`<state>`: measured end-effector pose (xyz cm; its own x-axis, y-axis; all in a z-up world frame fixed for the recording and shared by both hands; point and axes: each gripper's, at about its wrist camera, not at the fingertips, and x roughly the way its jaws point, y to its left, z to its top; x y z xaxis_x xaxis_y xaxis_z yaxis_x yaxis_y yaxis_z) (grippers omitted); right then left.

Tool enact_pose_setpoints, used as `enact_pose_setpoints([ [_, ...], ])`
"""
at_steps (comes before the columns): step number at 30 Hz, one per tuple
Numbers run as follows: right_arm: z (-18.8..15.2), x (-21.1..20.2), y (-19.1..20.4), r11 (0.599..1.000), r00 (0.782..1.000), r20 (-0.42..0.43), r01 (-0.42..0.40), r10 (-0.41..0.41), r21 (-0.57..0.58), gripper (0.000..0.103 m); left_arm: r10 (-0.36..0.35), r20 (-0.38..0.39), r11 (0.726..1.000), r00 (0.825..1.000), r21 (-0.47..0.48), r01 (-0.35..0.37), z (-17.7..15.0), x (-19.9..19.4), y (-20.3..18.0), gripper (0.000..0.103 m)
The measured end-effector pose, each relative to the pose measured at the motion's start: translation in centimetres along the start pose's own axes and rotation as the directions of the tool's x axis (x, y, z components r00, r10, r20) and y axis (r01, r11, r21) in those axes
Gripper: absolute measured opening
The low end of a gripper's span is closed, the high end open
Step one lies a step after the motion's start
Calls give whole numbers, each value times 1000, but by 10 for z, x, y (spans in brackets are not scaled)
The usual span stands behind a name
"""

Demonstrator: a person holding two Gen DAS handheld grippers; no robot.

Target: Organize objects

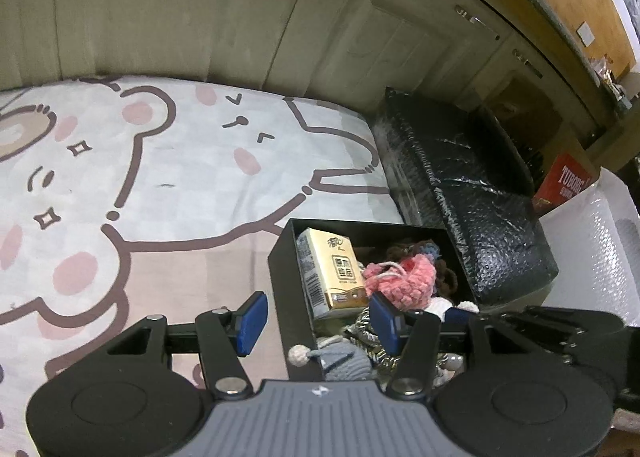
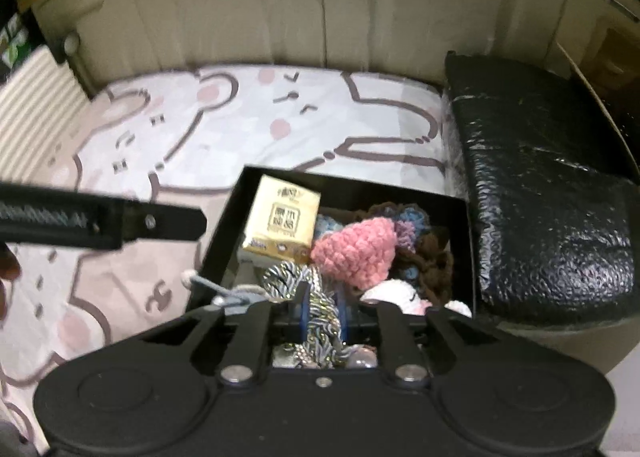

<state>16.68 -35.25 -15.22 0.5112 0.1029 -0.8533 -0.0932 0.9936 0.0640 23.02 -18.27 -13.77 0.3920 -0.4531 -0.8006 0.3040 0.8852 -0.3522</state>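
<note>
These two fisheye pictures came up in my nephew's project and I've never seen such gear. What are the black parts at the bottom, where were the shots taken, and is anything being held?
No robot here: a person carries a hand-held claw in each hand, each with a camera looking along its two fingers. One picture is from the left claw, whose blue pads sit either side of the near wall of a black box. The other is from the right claw, closed on a braided silver-blue cord. The box rests on a bed sheet with cartoon bears and holds a yellow tissue pack, a pink crocheted piece and other yarn items. A black wrapped bundle lies beside it.
</note>
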Motion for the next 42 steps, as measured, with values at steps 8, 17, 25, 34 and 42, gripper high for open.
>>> enact_pose_setpoints([
  [8, 3, -30, 1, 998, 997, 62, 35, -38, 48, 47, 72, 37, 995, 997, 65, -74, -1, -23, -5, 58],
  [17, 4, -52, 12, 993, 991, 93, 91, -98, 71, 77, 149, 99, 978, 984, 129, -161, -7, -63, -8, 87],
  [25, 1, -77, 27, 989, 984, 136, 100, -115, 113, 91, 178, 137, 962, 974, 185, -201, -14, -103, -10, 101],
  [34, -14, -114, 36, 984, 976, 177, 103, -129, 149, 93, 169, 160, 959, 973, 200, -200, -30, -139, -12, 101],
  [42, -33, -156, 40, 975, 962, 217, 125, -164, 182, 94, 213, 204, 935, 956, 240, -259, -48, -165, -26, 101],
])
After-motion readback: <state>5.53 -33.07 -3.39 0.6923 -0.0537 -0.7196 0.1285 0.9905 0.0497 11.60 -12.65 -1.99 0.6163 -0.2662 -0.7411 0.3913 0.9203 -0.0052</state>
